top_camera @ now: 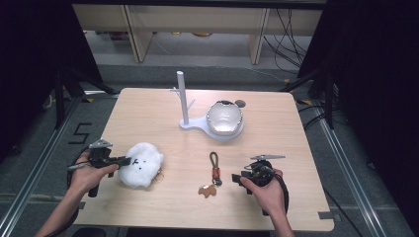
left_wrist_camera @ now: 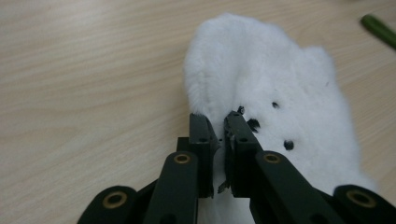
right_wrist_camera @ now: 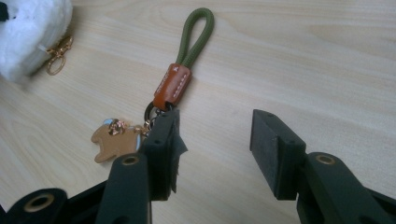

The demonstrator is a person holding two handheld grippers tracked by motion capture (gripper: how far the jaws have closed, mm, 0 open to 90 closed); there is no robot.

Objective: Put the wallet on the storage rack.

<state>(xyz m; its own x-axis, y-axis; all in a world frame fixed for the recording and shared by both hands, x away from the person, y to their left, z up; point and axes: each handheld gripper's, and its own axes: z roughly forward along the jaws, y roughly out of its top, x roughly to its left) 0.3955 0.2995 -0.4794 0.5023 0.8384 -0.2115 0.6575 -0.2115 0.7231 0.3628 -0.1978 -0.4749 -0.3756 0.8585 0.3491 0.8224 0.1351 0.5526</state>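
White plush charm (top_camera: pixel 141 164): lies flat on the table (top_camera: pixel 148 108), near-left, just beside the left gripper (top_camera: pixel 122 161). In the left gripper view the jaws are clenched on a pinch of its fur (left_wrist_camera: pixel 261 79), w/ the tips (left_wrist_camera: pixel 201 128) nearly meeting. So the grasp looks made; from these pictures I can't tell whether it has left the surface. Its gold clasp (right_wrist_camera: pixel 57 58) trails toward the keychain (top_camera: pixel 214 174), i.e. green cord loop, brown leather tab, small tan figure. Right gripper (top_camera: pixel 237 178) sits just beside that keychain, jaws released, nothing betw. them; one jaw tip (right_wrist_camera: pixel 163 135) is at the ring end. White peg stand (top_camera: pixel 184 101) w/ dish (top_camera: pixel 225 118) stands well apart at the far side, pegs bare. Judged: pickup done for the plush only; carrying and hanging (prob. on the stand) remain, keychain not yet taken.
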